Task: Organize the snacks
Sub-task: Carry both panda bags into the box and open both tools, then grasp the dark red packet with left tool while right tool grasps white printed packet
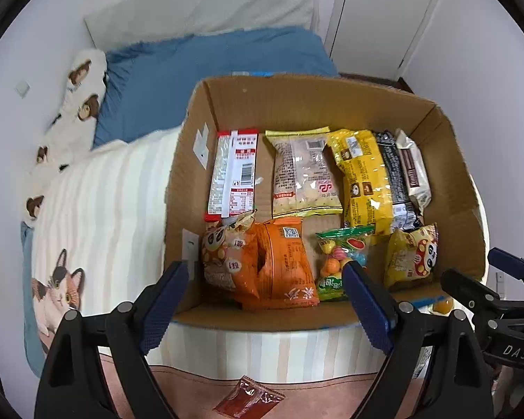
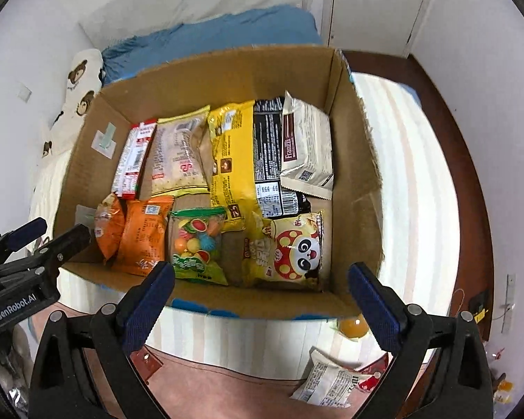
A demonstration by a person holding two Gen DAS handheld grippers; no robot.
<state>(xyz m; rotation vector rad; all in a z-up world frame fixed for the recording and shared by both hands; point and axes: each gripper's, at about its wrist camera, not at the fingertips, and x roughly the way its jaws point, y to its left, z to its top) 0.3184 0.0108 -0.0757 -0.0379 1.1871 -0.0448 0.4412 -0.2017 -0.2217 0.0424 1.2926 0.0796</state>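
Snacks fill my open brown cardboard box on the striped bed: ten packets, five far, five near. Both my tongs, left and right, gape empty. Orange jelly cup half-hidden behind the box's near wall.

The black packet is mostly covered by the yellow bag and white packet. An orange ball sits half-hidden behind the cardboard box.

A blue pillow is lying at the head of the striped bedspread, beside a bear-print cushion. A white door is standing closed behind.
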